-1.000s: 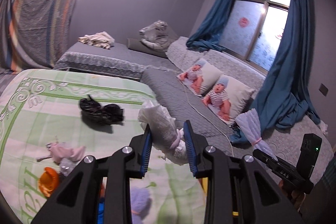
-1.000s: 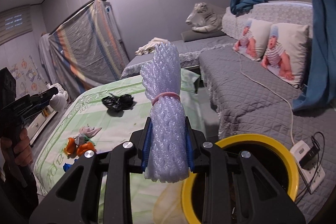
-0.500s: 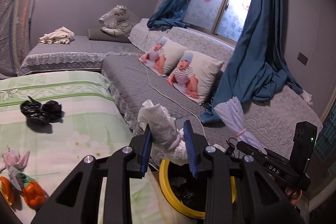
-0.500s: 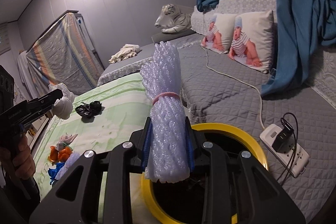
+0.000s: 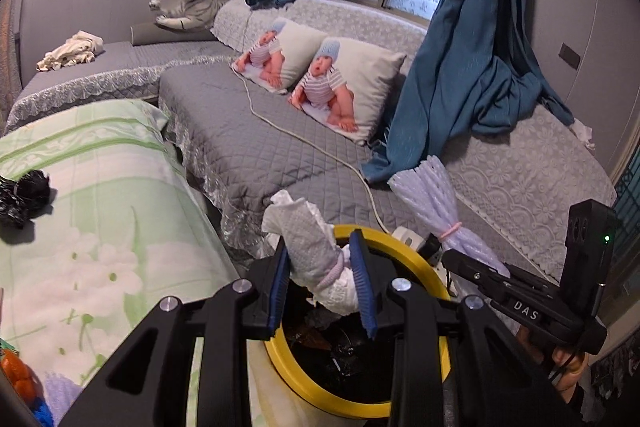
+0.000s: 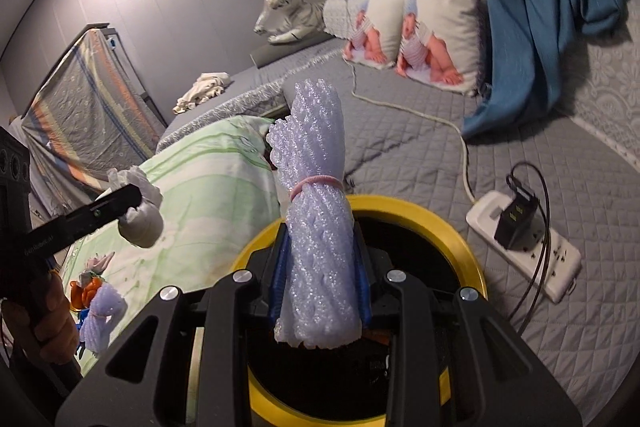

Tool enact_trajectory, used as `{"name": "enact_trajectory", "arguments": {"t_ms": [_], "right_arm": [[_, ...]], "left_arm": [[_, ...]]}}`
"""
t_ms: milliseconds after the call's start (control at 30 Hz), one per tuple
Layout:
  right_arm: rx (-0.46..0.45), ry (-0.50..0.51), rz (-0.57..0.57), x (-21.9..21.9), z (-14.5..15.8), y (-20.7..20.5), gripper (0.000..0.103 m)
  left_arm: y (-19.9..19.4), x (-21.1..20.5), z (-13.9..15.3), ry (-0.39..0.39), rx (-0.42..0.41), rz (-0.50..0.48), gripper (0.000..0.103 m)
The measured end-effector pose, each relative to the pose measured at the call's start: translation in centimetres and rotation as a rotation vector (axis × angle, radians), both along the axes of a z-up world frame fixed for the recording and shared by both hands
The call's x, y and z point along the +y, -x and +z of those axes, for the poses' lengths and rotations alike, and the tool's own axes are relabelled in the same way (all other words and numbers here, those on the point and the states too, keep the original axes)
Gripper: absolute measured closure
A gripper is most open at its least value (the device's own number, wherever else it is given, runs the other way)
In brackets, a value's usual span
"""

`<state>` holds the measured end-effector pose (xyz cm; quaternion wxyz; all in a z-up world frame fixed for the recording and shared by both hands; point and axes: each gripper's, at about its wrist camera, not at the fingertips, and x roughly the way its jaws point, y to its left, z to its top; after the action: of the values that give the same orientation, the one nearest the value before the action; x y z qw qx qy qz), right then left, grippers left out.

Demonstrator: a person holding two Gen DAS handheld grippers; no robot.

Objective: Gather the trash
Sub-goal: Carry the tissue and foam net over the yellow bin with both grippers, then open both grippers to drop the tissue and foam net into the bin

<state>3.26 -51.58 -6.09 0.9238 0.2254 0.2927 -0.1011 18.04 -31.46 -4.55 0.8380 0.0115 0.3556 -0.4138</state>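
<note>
2 loaded claws, now over bin (image 5: 404,243)

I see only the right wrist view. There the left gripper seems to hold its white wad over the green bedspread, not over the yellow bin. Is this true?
Observer: No. In the left wrist view the tissue wad, between the left gripper's jaws, hangs over the yellow bin's rim.
Operator: Good, like my foam net bundle. Is more trash on the bed outside my frame?
Observer: Yes, a crumpled black bag lies on the green bedspread.
</note>
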Motion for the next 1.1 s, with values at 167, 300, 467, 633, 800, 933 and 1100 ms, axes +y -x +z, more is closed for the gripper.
{"name": "enact_trajectory", "arguments": {"t_ms": [167, 300, 467, 633, 800, 933, 1100], "right_arm": [[0.041, -0.042, -0.016, -0.7, -2.5, 0.1, 0.076], [0.065, -0.067, -0.024, -1.2, -4.1, 0.1, 0.076], [0.087, -0.094, -0.032, -1.9, -5.6, 0.0, 0.076], [0.107, -0.111, -0.039, -2.2, -6.6, -0.1, 0.075], [0.114, -0.126, -0.057, -2.8, -7.1, -0.2, 0.072], [0.112, -0.117, -0.081, -3.1, -6.8, 0.1, 0.059], [0.094, -0.102, -0.107, -3.3, -6.1, 0.8, 0.053]], "left_arm": [[0.1, -1.9, -2.1, -0.034, 0.026, -0.023, 0.075], [0.2, -3.3, -3.6, -0.058, 0.045, -0.041, 0.075], [0.2, -4.5, -5.8, -0.085, 0.088, -0.06, 0.075], [0.1, -5.5, -7.1, -0.101, 0.118, -0.075, 0.075], [0.0, -5.8, -7.5, -0.098, 0.135, -0.082, 0.074], [-0.4, -5.4, -7.3, -0.081, 0.146, -0.069, 0.063], [-0.7, -4.5, -6.7, -0.05, 0.142, -0.029, 0.04]]}}
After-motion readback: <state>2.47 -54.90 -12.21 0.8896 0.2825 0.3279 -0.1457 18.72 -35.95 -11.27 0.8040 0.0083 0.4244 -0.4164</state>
